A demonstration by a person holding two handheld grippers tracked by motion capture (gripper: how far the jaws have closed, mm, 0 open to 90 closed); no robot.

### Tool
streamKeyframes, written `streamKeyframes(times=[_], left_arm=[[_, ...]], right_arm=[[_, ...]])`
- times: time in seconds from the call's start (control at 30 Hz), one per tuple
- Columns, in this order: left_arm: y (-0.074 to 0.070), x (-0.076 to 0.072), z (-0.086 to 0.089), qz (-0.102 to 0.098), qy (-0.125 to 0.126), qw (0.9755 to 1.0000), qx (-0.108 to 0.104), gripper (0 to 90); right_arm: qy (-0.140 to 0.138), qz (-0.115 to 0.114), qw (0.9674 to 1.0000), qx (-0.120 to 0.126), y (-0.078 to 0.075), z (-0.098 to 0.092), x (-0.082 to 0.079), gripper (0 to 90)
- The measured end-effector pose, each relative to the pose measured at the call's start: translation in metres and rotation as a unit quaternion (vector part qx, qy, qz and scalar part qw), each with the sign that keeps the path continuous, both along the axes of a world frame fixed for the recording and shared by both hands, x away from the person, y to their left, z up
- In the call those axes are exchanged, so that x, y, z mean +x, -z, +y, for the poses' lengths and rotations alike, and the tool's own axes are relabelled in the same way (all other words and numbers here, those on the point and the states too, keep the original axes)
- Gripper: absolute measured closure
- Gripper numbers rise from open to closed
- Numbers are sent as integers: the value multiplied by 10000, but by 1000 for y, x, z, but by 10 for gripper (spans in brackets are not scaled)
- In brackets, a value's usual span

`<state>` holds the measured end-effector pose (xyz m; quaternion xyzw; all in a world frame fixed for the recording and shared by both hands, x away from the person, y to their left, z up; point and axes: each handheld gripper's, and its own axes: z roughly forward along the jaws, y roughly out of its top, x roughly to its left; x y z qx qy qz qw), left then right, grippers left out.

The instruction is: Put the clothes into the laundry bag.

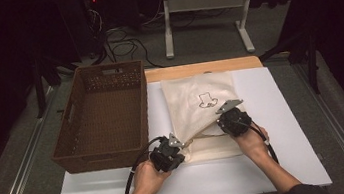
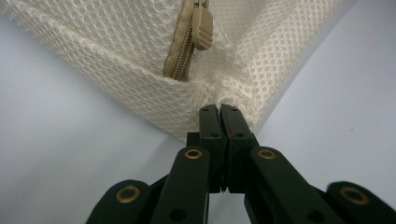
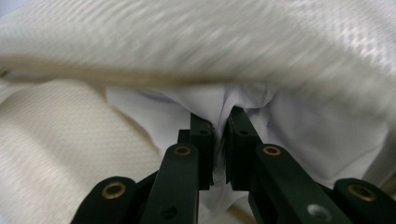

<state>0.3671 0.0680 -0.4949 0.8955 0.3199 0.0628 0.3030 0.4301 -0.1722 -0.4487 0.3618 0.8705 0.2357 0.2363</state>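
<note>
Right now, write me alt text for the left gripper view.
The left gripper, its black jaws shut, pinches a corner of a cream mesh bag just above a white table. A beige zipper with its ridged pull tab runs down toward the pinched corner.

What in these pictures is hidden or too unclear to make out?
- White fabric between the right tongs, right gripper view: the mesh bag's flap covers most of it, so what it is stays unknown.
- Bag flap, right gripper view: blurred.
- Small drawing on the bag, high view: too small to identify.
- Zipper, left gripper view: cut off by the top edge.
</note>
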Motion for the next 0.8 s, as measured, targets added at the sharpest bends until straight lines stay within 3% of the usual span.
streamKeyframes(times=[0.17, 0.3, 0.4, 0.47, 0.67, 0.8], left_arm=[[-1, 0, 1, -60, -5, 10000, 54, 890], [-2, 0, 2, -80, -25, 10000, 4, 885], [-2, 0, 2, -63, -49, 10000, -51, 861], [-2, 0, 2, -23, -35, 10000, -67, 837], [-4, -2, 1, 24, -66, 9999, -97, 787], [-11, -6, -2, -146, -86, 9998, -74, 706]], right_arm=[[532, -163, 9984, -105, 9, -5, 27, 848], [676, -138, 9975, -117, 14, -5, 35, 822], [417, -27, 9989, -210, 10, -5, 26, 719], [315, 112, 9993, -139, 6, -7, 17, 646], [14, 155, 9997, 184, -11, -21, -14, 623], [-82, 137, 9997, 191, -16, -32, -31, 617]])
